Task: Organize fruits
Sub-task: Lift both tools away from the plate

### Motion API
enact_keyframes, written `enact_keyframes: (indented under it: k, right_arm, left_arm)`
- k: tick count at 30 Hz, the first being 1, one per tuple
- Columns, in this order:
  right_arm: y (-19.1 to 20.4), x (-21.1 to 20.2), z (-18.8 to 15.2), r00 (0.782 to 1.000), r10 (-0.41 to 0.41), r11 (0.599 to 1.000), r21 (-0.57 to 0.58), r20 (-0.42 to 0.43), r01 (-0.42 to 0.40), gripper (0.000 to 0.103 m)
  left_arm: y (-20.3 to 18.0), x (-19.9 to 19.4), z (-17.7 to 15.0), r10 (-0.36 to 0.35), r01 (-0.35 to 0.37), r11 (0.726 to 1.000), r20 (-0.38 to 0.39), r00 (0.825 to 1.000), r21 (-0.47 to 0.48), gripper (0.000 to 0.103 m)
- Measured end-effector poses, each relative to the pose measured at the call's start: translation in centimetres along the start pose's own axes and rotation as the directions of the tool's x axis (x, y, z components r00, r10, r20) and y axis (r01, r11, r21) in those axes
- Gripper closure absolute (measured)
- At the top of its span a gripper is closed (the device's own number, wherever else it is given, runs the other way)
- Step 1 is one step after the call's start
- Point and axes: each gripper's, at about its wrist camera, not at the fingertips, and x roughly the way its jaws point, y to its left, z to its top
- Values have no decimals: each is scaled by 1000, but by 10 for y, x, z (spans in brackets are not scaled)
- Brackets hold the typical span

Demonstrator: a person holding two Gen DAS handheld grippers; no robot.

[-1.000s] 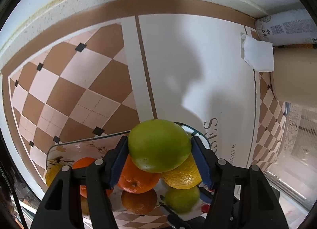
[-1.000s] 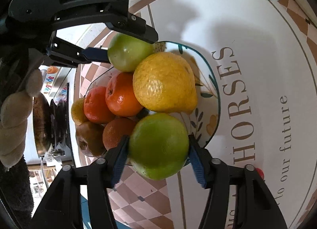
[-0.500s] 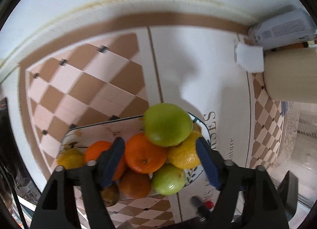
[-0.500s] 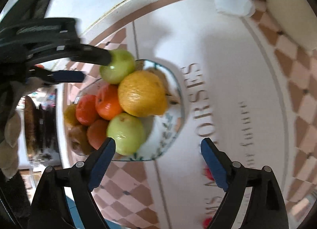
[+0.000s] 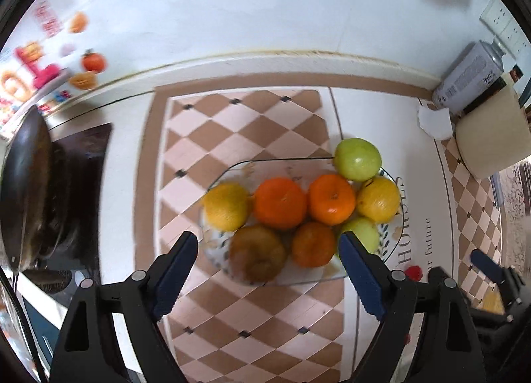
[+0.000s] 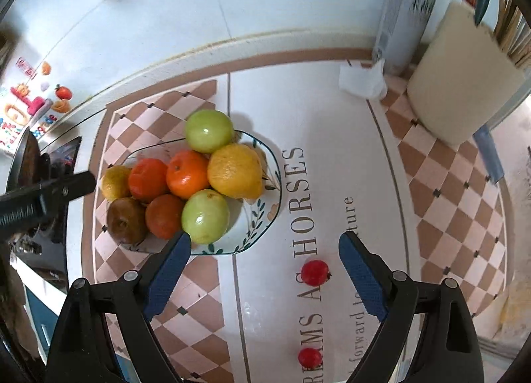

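Note:
A glass plate (image 5: 265,169) (image 6: 260,217) on the checkered mat holds a pile of fruit. In it are two green apples (image 5: 357,159) (image 6: 205,217), several oranges (image 5: 280,202) (image 6: 187,174), a big lemon (image 6: 235,170) (image 5: 378,199) and a brown pear (image 5: 257,253) (image 6: 126,220). My left gripper (image 5: 270,267) hangs above the plate's near edge, jaws opening, nothing between them. My right gripper (image 6: 265,270) hovers over the mat just right of the plate, jaws also opening and empty. Two small red fruits (image 6: 315,272) (image 6: 309,357) lie on the mat.
A grey spray can (image 6: 408,8), a cream board (image 6: 461,74) and a crumpled tissue (image 6: 363,81) stand at the back right by the wall. A dark pan (image 5: 23,190) sits on the stove at the left. The left gripper's finger (image 6: 49,190) pokes in beside the plate.
Both grippers opened and let go of their green apples, which now rest on the pile. Both then rose away from the plate and tipped to look down.

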Motion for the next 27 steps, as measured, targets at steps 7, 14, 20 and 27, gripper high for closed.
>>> enact_keyframes:
  k: [7,14,20,27]
  right_arm:
    - [14,-44,-23,998,13,999,-35,54,-11,10]
    - [22,-99,-47,989,17,998,-64,149,-8,10]
    - [32,-149,-69,974,30,996,-91,223,-10,10]
    - [41,-194,-90,959,51,994,-103,277,-23,10]
  left_arm:
    - [18,-42,-44,23,-20,999,71,997,-42,16]
    - [28,-88,-80,11,-6,999,139,990,-39,16]
    - [32,-127,-102,-1,9,999,206,979,-35,16]
    - [34,-166,-124,13,-9,1000,268,963,-17,16]
